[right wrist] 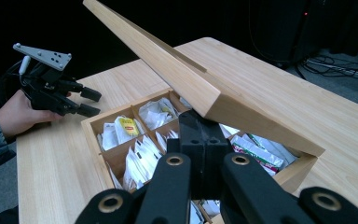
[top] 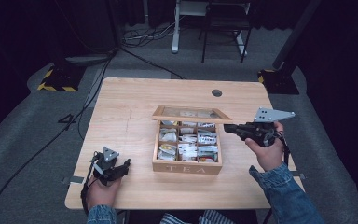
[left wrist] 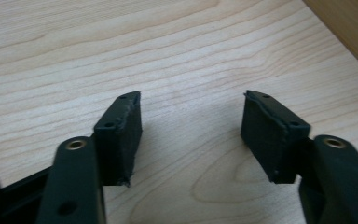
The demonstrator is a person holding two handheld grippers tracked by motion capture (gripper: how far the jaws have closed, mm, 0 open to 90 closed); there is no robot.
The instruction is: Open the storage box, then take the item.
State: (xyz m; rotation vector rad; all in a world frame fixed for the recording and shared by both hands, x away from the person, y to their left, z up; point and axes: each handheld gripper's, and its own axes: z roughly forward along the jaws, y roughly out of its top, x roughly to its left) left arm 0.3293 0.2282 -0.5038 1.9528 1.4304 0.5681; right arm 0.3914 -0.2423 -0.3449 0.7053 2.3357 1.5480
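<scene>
The wooden tea box point(top: 187, 167) sits mid-tabletop point(top: 130, 121), its lid point(top: 191, 113) propped half up. The right tongs point(right wrist: 200, 135) are pressed closed beneath the lid's edge, their tips hidden. The left tongs point(left wrist: 191, 126) gape empty above bare wood. The packets' point(right wrist: 126, 128) print is unreadable.

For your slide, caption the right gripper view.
Right gripper, jaws shut, props the tea box lid ajar.

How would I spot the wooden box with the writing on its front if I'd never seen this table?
Start at the light wooden table; near its middle sits the tea box, divided into compartments full of tea bags. Its front reads TEA, and its glass-paned lid is propped half open, with the right gripper at its edge.
</scene>
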